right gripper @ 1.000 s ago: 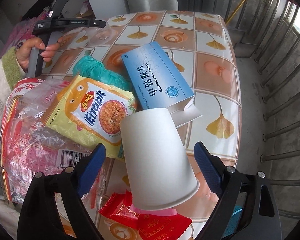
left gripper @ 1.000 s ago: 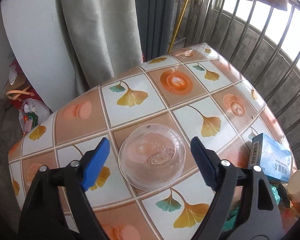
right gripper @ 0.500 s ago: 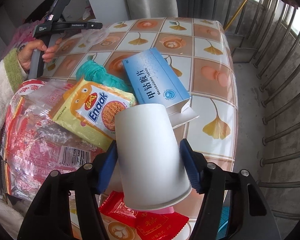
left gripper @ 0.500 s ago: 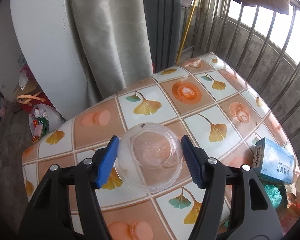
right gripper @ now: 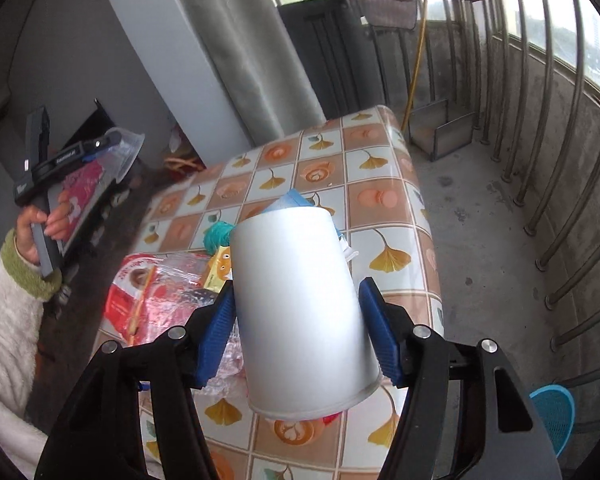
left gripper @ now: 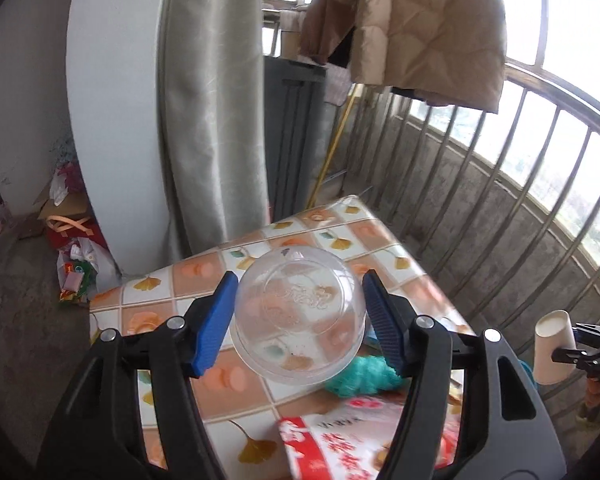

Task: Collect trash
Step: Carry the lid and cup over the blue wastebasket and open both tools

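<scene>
Black gripper frames, blue ribbed pads, silver screws; cream fleece sleeve, seemingly green cuff.

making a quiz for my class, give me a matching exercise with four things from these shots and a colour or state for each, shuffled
Things:
1. clear plastic bowl
2. paper cup
3. crumpled bag
4. snack packet

States:
a. yellow, lying on the table
b. clamped in the left tool
c. teal, lying on the table
d. clamped in the right tool

Pairs: 1-b, 2-d, 3-c, 4-a
</scene>
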